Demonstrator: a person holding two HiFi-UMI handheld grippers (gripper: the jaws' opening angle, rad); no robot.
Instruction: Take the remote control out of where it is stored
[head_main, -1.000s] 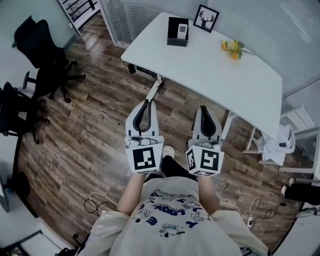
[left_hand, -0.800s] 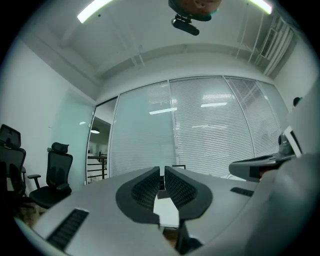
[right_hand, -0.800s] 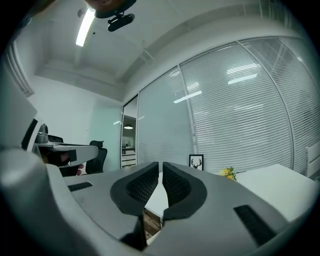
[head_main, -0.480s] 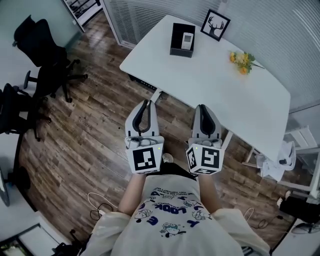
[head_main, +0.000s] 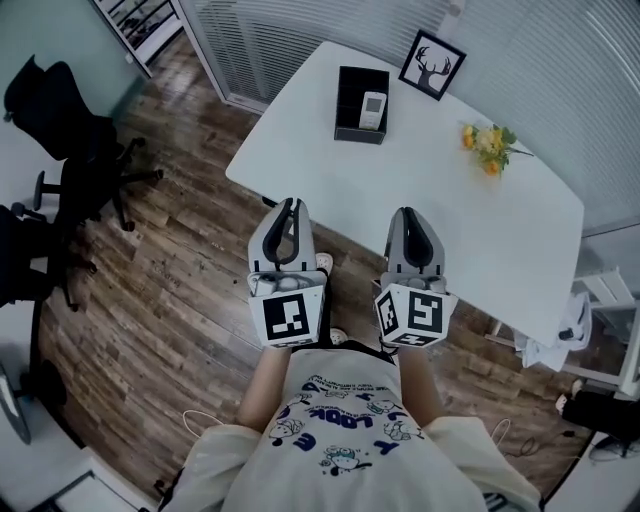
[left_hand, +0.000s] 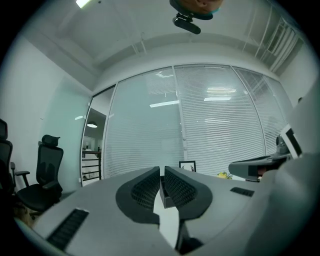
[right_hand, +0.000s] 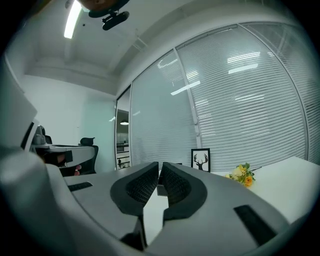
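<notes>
The white remote control (head_main: 372, 108) stands in a black open-top box (head_main: 352, 92) on the far part of the white table (head_main: 430, 200). Both grippers are held side by side in front of the person, short of the table's near edge and well short of the box. My left gripper (head_main: 290, 204) is shut with nothing between its jaws (left_hand: 161, 173). My right gripper (head_main: 405, 214) is likewise shut and empty (right_hand: 159, 169). In the left gripper view the black box (left_hand: 167, 198) shows just past the closed fingertips.
A framed deer picture (head_main: 433, 65) leans at the table's back and yellow flowers (head_main: 487, 146) lie to the right of the box. Black office chairs (head_main: 70, 150) stand on the wooden floor at left. A blinds-covered glass wall (right_hand: 225, 100) runs behind the table.
The person has stepped toward the table: table, box and remote sit lower and nearer in the head view. Both grippers keep the same shut, side-by-side pose.
</notes>
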